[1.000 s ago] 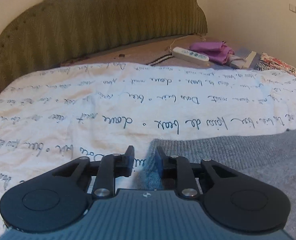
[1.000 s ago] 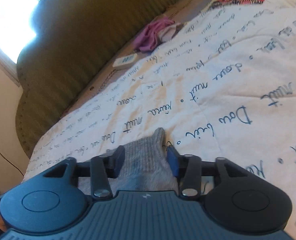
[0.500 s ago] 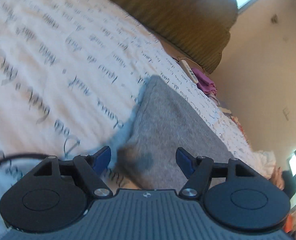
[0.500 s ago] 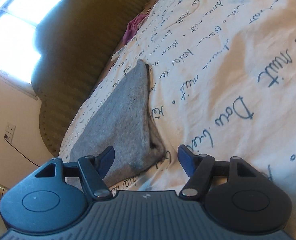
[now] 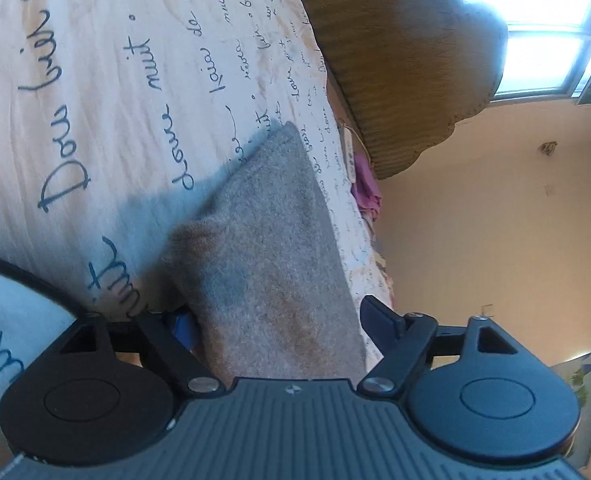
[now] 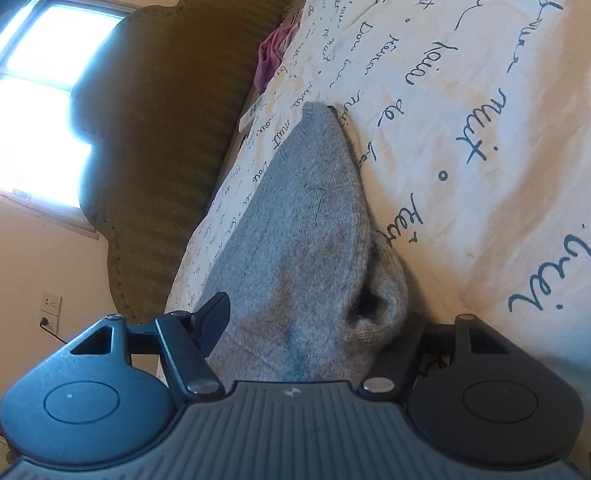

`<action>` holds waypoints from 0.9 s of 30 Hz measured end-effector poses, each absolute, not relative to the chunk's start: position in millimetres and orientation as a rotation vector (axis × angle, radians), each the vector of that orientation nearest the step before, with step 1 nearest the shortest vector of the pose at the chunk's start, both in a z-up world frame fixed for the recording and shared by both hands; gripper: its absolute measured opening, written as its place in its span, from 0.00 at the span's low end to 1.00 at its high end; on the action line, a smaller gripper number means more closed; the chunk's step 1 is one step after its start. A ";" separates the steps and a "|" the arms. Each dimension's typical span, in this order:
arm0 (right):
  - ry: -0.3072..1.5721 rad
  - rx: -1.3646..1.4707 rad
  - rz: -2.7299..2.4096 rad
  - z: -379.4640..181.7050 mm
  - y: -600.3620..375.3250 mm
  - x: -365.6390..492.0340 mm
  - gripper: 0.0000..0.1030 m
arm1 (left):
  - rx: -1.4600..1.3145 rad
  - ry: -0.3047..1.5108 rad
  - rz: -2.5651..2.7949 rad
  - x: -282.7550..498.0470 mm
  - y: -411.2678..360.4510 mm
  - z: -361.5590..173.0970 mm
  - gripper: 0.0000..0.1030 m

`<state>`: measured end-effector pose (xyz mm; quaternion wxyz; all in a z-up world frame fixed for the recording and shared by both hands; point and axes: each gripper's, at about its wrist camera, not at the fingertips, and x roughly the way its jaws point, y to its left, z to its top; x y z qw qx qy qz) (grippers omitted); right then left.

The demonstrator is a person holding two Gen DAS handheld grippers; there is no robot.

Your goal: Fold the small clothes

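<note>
Between wide-spread jaws, each unit: left gripper [image 5: 273, 322] and right gripper [image 6: 319, 320], both empty, straddle grey knit garment [image 5: 271, 248], folded on script-print bedspread [image 5: 107, 92]. Risk: closing jaws snag loose edge, undoing fold. Beyond: olive headboard [image 6: 167, 152].

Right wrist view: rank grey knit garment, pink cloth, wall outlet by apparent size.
1. grey knit garment, though it is nearest the camera
2. pink cloth
3. wall outlet; it looks close to the cloth, so unsure.

Grey knit garment [image 5: 271, 248] on cream bedspread [image 5: 107, 80] with blue script.
</note>
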<state>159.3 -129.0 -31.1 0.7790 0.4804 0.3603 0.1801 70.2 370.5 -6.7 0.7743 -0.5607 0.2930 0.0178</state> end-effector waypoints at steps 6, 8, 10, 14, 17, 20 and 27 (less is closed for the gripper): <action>0.802 1.046 0.366 -40.4 -134.1 157.3 0.04 | -1.079 0.743 0.094 82.5 366.5 -11.2 0.04; 0.749 1.039 0.385 -26.5 -136.8 149.3 0.04 | -1.065 0.727 0.074 79.2 368.7 0.2 0.03; 0.704 1.038 0.424 -10.0 -139.8 141.3 0.04 | -1.073 0.687 0.030 72.5 375.3 15.6 0.03; 0.735 1.041 0.416 -18.7 -147.3 134.0 0.04 | -1.057 0.677 0.026 62.2 389.4 23.0 0.04; 0.805 1.086 0.376 -47.6 -147.2 137.2 0.04 | -1.063 0.773 0.066 68.6 386.7 -3.0 0.04; 0.809 1.103 0.366 -48.3 -147.4 135.5 0.06 | -1.020 0.775 0.062 65.9 381.5 -10.5 0.06; 0.706 0.971 0.295 -3.5 -187.5 128.8 0.76 | -0.906 0.634 0.101 40.2 410.1 39.0 0.37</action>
